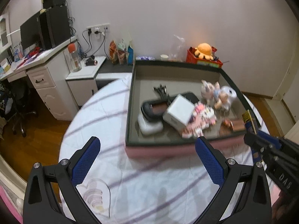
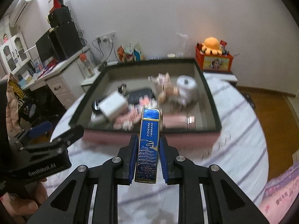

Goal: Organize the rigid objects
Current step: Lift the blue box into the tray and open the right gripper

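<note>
My right gripper [image 2: 147,145] is shut on a slim blue box with gold drawings [image 2: 148,141], held upright above the white striped cloth, just in front of the tray. The dark-rimmed tray [image 2: 209,100] with a pink front wall holds a white box [image 2: 113,105], a black case, pink packets, a plush toy [image 2: 166,87] and a white roll [image 2: 186,87]. My left gripper [image 1: 147,153] is open over the cloth, nothing between its blue pads [image 1: 210,160], near the tray's front wall [image 1: 160,150]. The right gripper [image 1: 251,140] with the blue box's tip [image 1: 247,116] shows at the tray's right corner.
A round table with white striped cloth [image 1: 104,112] carries the tray. Behind stand a red box with an orange plush [image 2: 213,56], snack bags [image 1: 120,51] and a white desk with a monitor [image 1: 37,29]. A hand [image 2: 20,203] holds the left gripper's body at lower left.
</note>
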Motion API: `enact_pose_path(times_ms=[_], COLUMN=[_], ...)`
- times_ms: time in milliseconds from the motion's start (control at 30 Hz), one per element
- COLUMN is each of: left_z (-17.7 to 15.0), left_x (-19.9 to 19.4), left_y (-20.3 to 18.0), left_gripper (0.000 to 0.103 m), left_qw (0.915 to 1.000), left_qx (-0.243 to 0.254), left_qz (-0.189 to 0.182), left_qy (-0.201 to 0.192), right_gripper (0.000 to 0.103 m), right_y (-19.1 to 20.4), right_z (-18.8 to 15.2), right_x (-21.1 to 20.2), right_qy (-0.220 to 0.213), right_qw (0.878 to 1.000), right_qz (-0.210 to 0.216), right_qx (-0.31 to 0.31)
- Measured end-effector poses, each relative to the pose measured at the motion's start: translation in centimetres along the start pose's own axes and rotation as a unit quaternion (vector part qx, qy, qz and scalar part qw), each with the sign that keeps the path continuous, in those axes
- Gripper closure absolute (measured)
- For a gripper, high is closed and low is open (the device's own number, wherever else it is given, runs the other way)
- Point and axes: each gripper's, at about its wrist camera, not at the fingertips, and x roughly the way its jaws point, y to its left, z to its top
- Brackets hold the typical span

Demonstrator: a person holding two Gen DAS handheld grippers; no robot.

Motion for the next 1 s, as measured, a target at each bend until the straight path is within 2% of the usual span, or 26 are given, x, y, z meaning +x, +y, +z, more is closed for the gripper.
enact_pose_path(times_ms=[100, 233, 500, 767, 833, 900, 933, 1000], left_z=[1.4, 2.2, 1.9, 1.7, 1.7, 1.7, 1.7, 1.6], left_x=[0.6, 1.7, 4.3, 4.8, 4.8, 4.7, 4.6, 4.3], left_y=[0.3, 0.9, 2.2, 1.7, 1.7, 1.7, 1.7, 1.7], left_gripper=[0.0, 0.0, 0.0, 0.0, 0.0, 0.0, 0.0, 0.0], left_qw=[0.9999, 0.9997, 0.9993, 0.9994, 0.9994, 0.9994, 0.9994, 0.9994], left_qx=[-0.005, -0.013, -0.026, -0.023, -0.024, -0.025, -0.025, -0.025], left_qz=[0.009, 0.019, 0.023, 0.018, 0.019, 0.019, 0.019, 0.02], left_qy=[-0.009, -0.009, 0.016, 0.019, 0.018, 0.018, 0.017, 0.015], right_gripper=[0.081, 0.081, 0.081, 0.08, 0.068, 0.047, 0.042, 0.027], right_y=[0.2, 0.6, 1.4, 0.8, 0.8, 0.9, 0.9, 1.0], right_z=[2.3, 4.6, 4.8, 4.4, 4.5, 4.5, 4.4, 4.4], right_x=[1.2, 4.3, 9.1, 10.1, 9.6, 9.4, 9.1, 8.7], right_qy=[-0.01, -0.003, 0.033, 0.043, 0.035, 0.031, 0.027, 0.02], right_qw=[1.0, 1.0, 0.999, 0.999, 0.999, 0.999, 0.999, 0.999], right_qz=[-0.002, 0.004, 0.002, -0.012, -0.017, -0.014, -0.016, -0.018], right_qx=[-0.009, -0.015, -0.027, -0.025, -0.028, -0.029, -0.03, -0.029])
